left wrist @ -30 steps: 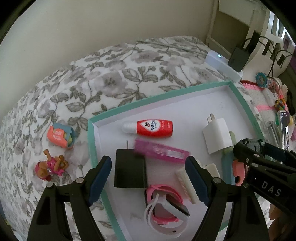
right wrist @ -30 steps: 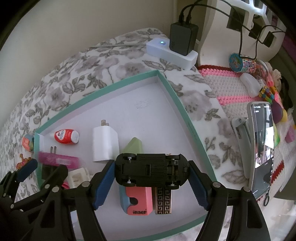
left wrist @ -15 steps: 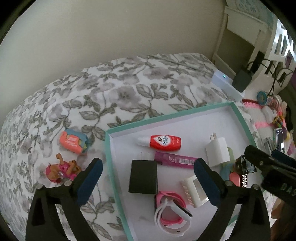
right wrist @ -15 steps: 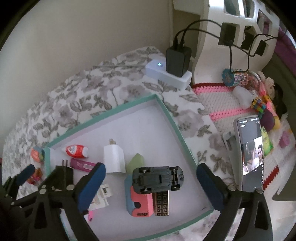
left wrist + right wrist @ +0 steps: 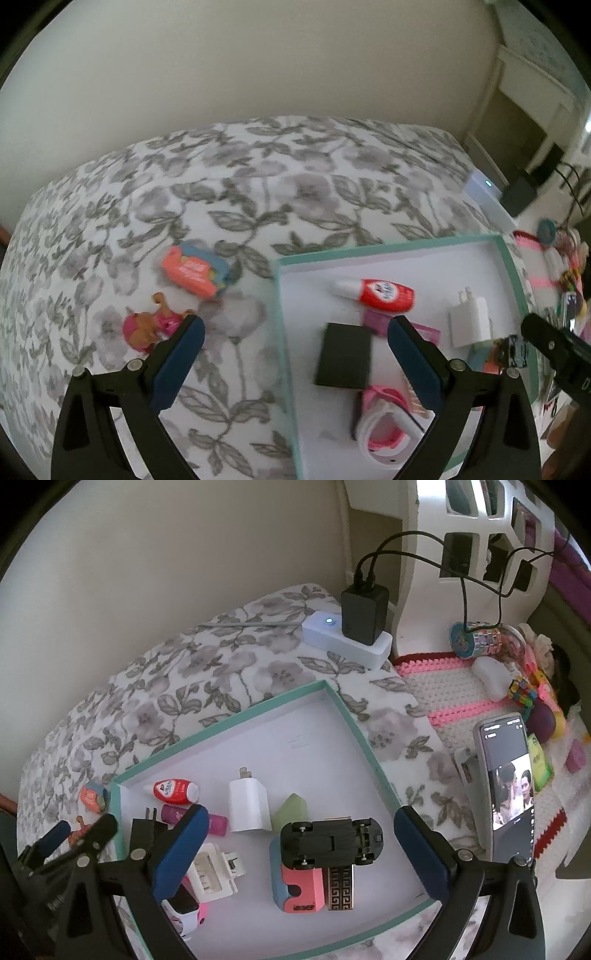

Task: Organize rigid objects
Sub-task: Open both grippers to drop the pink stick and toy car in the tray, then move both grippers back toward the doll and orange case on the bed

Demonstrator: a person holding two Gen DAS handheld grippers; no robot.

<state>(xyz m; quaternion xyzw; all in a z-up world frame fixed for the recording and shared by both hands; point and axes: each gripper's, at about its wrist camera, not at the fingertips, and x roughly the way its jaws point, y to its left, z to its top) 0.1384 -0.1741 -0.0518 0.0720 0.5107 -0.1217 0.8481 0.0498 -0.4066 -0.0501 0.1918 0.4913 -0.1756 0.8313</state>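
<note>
Both grippers hang empty over a bed, tray part filled.

Left wrist view: the left gripper point(image 5: 293, 352) has its jaws spread wide with nothing between them, straddling the teal tray point(image 5: 286, 350) wall. On the floral bedspread point(image 5: 258, 184), outside the tray, lie a toy pup figure point(image 5: 153, 325) and an orange case point(image 5: 194, 271); a good pick likely centres over the figure, clear of the rim. Right wrist view: the right gripper point(image 5: 301, 849) is likewise wide and empty above an upturned black toy car point(image 5: 330, 842) resting on a coral sharpener point(image 5: 297, 884). Open room remains in the tray's far corner.
</note>
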